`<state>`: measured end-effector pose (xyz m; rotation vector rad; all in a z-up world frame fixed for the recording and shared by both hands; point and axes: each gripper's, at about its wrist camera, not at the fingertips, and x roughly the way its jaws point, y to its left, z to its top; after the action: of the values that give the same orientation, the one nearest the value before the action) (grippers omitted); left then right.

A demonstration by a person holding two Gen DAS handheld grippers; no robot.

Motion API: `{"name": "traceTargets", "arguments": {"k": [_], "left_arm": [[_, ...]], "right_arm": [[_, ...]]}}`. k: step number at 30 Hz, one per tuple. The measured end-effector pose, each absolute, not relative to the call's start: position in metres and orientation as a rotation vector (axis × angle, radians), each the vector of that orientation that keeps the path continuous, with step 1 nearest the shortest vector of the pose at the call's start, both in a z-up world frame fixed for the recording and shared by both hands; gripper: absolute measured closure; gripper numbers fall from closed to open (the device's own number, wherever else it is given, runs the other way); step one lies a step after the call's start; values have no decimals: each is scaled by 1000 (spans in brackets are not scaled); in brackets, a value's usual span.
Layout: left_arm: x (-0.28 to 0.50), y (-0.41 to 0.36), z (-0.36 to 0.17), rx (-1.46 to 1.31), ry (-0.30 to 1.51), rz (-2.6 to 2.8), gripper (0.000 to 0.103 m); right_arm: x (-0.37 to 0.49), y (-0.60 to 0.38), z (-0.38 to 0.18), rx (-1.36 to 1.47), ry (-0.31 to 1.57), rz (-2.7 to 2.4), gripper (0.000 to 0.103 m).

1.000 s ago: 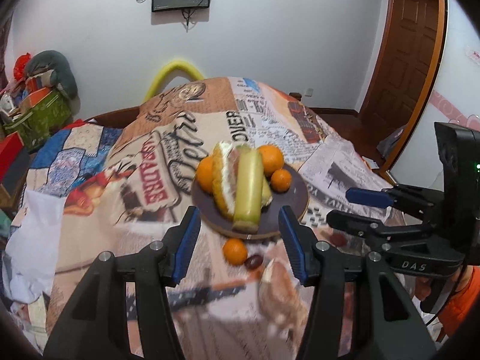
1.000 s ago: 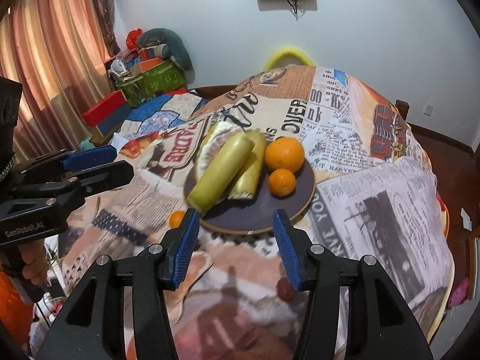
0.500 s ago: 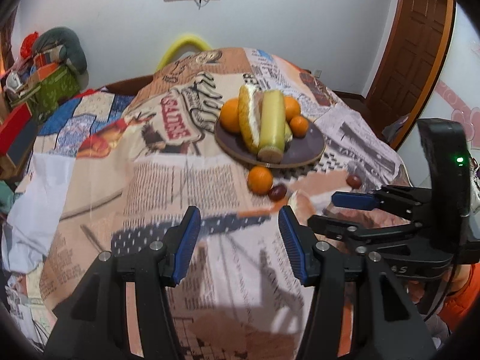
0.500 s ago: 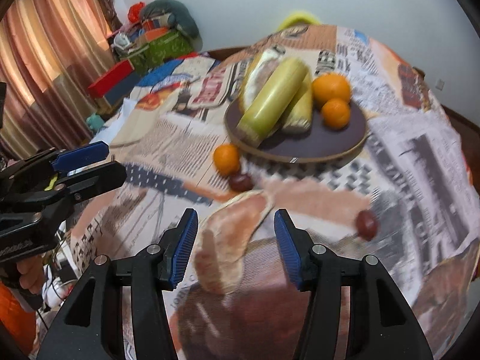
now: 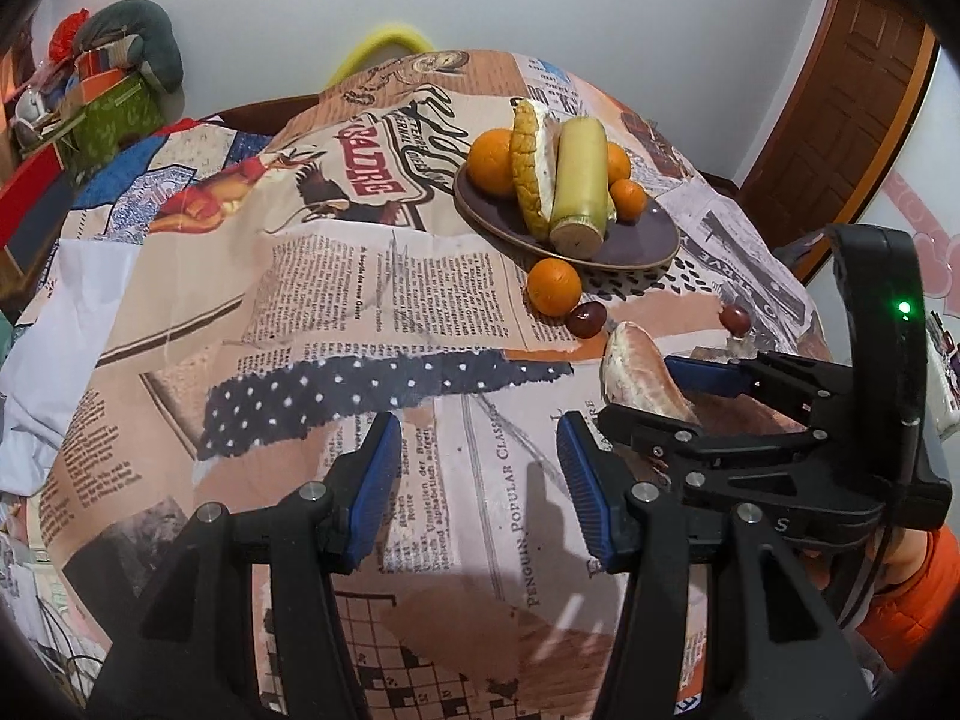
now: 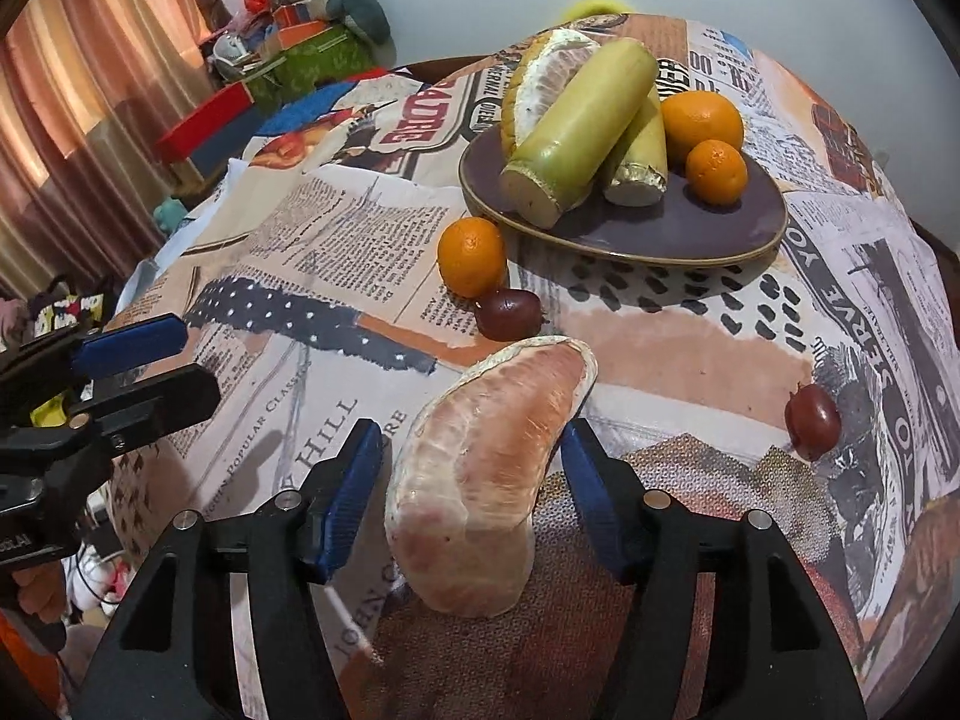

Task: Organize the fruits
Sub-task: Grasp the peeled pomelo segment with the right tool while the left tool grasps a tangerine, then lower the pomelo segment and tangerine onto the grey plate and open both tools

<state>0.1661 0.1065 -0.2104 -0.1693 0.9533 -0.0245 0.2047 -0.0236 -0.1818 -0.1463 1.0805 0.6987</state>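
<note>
A peeled pink pomelo segment (image 6: 480, 480) lies on the patchwork cloth between the fingers of my right gripper (image 6: 471, 444). Its jaws are opening, and a gap shows at the left pad. My left gripper (image 5: 477, 450) hangs open over bare cloth, just left of the right gripper (image 5: 654, 402). Farther back, a purple plate (image 6: 690, 228) carries two green cane pieces (image 6: 582, 132), a rind-on pomelo wedge (image 6: 540, 78), an orange (image 6: 702, 120) and a mandarin (image 6: 717, 171). Off the plate lie a loose mandarin (image 6: 471, 255) and two dark red fruits (image 6: 509, 313), (image 6: 812, 421).
The cloth-covered table (image 5: 336, 300) is round and drops away at its edges. Boxes and bags (image 5: 102, 102) are piled at the back left by a curtain (image 6: 90, 90). A wooden door (image 5: 852, 108) stands at the back right. A person's orange sleeve (image 5: 900, 612) shows behind the right gripper.
Both grippers have come down and back toward the near part of the table. The pomelo segment now sits between the right fingers, which have spread a little. The left jaws are unchanged.
</note>
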Motion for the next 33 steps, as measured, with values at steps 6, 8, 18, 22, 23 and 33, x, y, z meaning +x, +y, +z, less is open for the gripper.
{"name": "traceTargets", "arguments": {"k": [6, 8, 18, 22, 23, 33], "left_arm": [[175, 98, -211, -158, 955, -40, 49], [179, 95, -211, -155, 956, -46, 49], [218, 75, -210, -138, 943, -79, 49], [238, 70, -213, -136, 944, -89, 50], [242, 68, -214, -136, 946, -91, 51], [277, 64, -238, -142, 1002, -90, 62]], "right_arm": [[207, -36, -180, -131, 1084, 718, 61], [208, -44, -178, -117, 1083, 719, 61], [219, -81, -148, -53, 986, 678, 61], [229, -93, -137, -42, 942, 658, 61], [233, -96, -136, -37, 936, 654, 61], [258, -120, -141, -3, 928, 615, 61]]}}
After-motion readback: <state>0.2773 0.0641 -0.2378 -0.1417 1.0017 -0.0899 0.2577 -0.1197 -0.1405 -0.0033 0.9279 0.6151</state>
